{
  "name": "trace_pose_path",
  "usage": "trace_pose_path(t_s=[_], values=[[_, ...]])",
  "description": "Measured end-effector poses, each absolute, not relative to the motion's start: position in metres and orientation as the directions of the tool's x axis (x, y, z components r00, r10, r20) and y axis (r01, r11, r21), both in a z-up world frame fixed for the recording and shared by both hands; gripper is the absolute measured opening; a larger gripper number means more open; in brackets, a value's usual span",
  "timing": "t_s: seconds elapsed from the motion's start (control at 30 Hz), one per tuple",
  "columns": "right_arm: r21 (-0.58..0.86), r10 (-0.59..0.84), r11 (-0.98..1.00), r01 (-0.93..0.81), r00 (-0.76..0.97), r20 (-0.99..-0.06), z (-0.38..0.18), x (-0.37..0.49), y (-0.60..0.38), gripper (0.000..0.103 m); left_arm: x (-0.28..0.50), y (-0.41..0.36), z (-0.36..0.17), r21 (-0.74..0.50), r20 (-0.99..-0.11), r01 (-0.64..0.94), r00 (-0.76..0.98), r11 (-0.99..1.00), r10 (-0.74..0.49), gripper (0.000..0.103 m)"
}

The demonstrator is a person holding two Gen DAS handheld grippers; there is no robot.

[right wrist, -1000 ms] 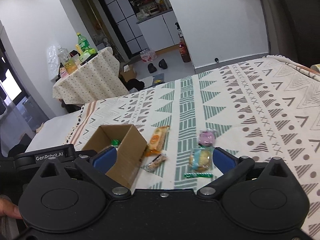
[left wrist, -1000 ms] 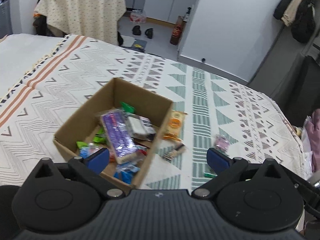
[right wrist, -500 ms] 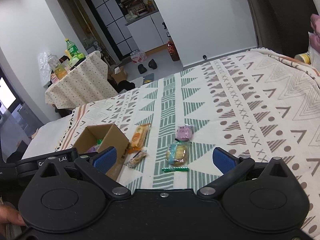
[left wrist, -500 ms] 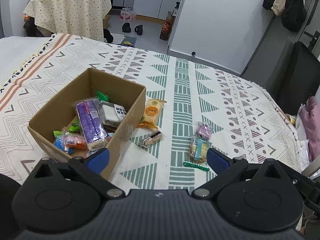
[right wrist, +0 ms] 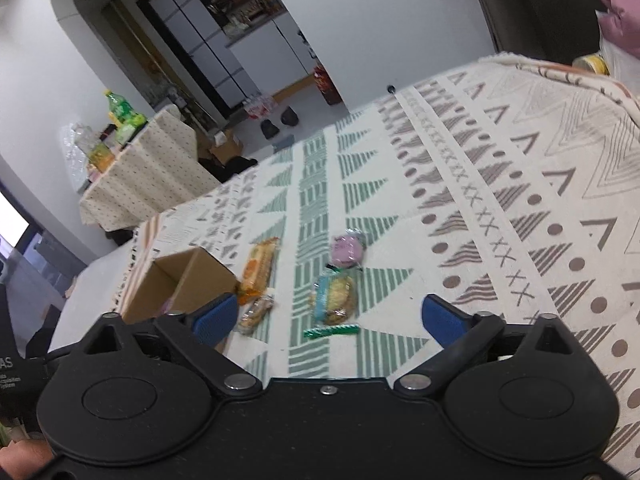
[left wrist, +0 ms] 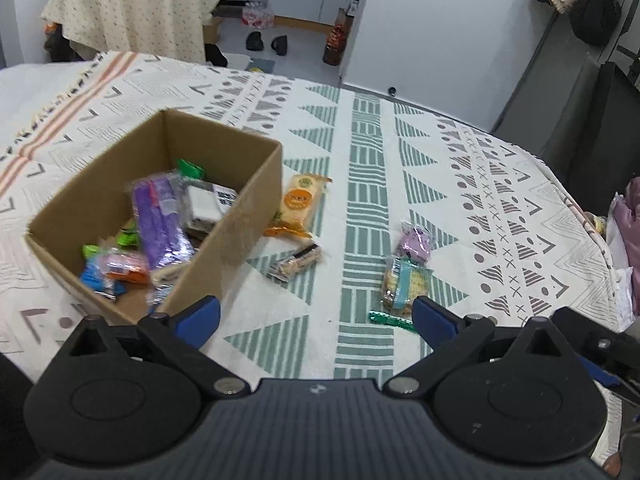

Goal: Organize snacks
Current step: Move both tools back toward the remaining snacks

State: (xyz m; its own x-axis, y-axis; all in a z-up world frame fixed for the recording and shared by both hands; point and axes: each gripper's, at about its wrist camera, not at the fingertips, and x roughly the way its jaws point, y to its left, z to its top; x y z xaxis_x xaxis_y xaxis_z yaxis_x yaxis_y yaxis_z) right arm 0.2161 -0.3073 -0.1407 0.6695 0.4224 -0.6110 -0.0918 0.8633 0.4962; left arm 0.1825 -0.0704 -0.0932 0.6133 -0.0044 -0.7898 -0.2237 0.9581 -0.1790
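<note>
A cardboard box (left wrist: 240, 216) (right wrist: 192, 280) holding several wrapped snacks, a purple pack (left wrist: 160, 216) among them, sits on the patterned tablecloth (left wrist: 360, 152). Loose beside it lie an orange packet (left wrist: 300, 202) (right wrist: 260, 266), a small brown bar (left wrist: 296, 266) (right wrist: 254, 314), a pink-purple packet (left wrist: 416, 242) (right wrist: 348, 250), a blue-banded cookie pack (left wrist: 404, 286) (right wrist: 335, 296) and a thin green stick (left wrist: 390, 318) (right wrist: 330, 331). My left gripper (left wrist: 316, 316) is open above the near table edge, holding nothing. My right gripper (right wrist: 330, 316) is open too, hovering just short of the cookie pack and green stick.
A second table with a dotted cloth (left wrist: 136, 12) (right wrist: 148, 176) carries bottles across the room. Shoes (left wrist: 268, 42) and a bottle (left wrist: 334, 40) are on the floor. A dark chair (left wrist: 608, 120) and pink bag (left wrist: 628, 224) stand at the right edge.
Both wrist views have swung and dipped toward the loose snacks. The right gripper has come closer to the cookie pack and green stick. Both grippers stay open; nothing on the table has moved.
</note>
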Motion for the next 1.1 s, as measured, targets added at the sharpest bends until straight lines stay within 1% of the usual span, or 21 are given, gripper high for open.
trace_pose_path(t_s=[0.07,0.1,0.13,0.17,0.23,0.3,0.4,0.43,0.53,0.63,0.87,1.1], values=[[0.511,0.425,0.857,-0.073,0.660,-0.619,-0.147,0.222,-0.308,0.089,0.188,-0.070,-0.099,-0.190,-0.791,-0.218,0.612,0.957,-0.018,0.100],[0.519,0.429,0.852,-0.067,0.657,-0.620,-0.149,0.225,-0.309,0.085,0.191,-0.070,-0.102,-0.196,-0.789,-0.214,0.614,0.957,-0.024,0.099],[0.524,0.433,0.849,-0.063,0.652,-0.623,-0.152,0.227,-0.308,0.082,0.194,-0.070,-0.105,-0.197,-0.788,-0.212,0.615,0.957,-0.026,0.097],[0.527,0.434,0.848,-0.060,0.648,-0.626,-0.154,0.230,-0.306,0.081,0.198,-0.071,-0.108,-0.194,-0.788,-0.208,0.615,0.959,-0.026,0.094],[0.529,0.436,0.847,-0.056,0.641,-0.631,-0.158,0.235,-0.302,0.077,0.206,-0.072,-0.115,-0.185,-0.792,-0.196,0.610,0.963,-0.028,0.091],[0.528,0.440,0.847,-0.056,0.631,-0.638,-0.163,0.240,-0.298,0.075,0.214,-0.072,-0.122,-0.167,-0.800,-0.193,0.600,0.967,-0.018,0.089],[0.521,0.438,0.852,-0.050,0.614,-0.657,-0.170,0.247,-0.292,0.072,0.226,-0.069,-0.133,-0.177,-0.810,-0.202,0.586,0.963,-0.026,0.085],[0.521,0.438,0.852,-0.049,0.611,-0.659,-0.172,0.250,-0.291,0.070,0.228,-0.069,-0.135,-0.175,-0.809,-0.197,0.588,0.965,-0.027,0.083],[0.517,0.437,0.855,-0.047,0.601,-0.669,-0.177,0.257,-0.287,0.067,0.238,-0.072,-0.141,-0.158,-0.804,-0.175,0.594,0.972,-0.024,0.080],[0.517,0.439,0.855,-0.042,0.591,-0.677,-0.182,0.266,-0.282,0.067,0.247,-0.071,-0.146,-0.147,-0.807,-0.180,0.590,0.973,-0.013,0.076],[0.512,0.442,0.858,-0.038,0.563,-0.698,-0.195,0.282,-0.270,0.067,0.265,-0.064,-0.157,-0.120,-0.812,-0.188,0.583,0.975,0.013,0.076],[0.506,0.437,0.862,-0.033,0.554,-0.709,-0.205,0.293,-0.260,0.067,0.278,-0.060,-0.171,-0.114,-0.824,-0.179,0.567,0.977,0.007,0.076]])
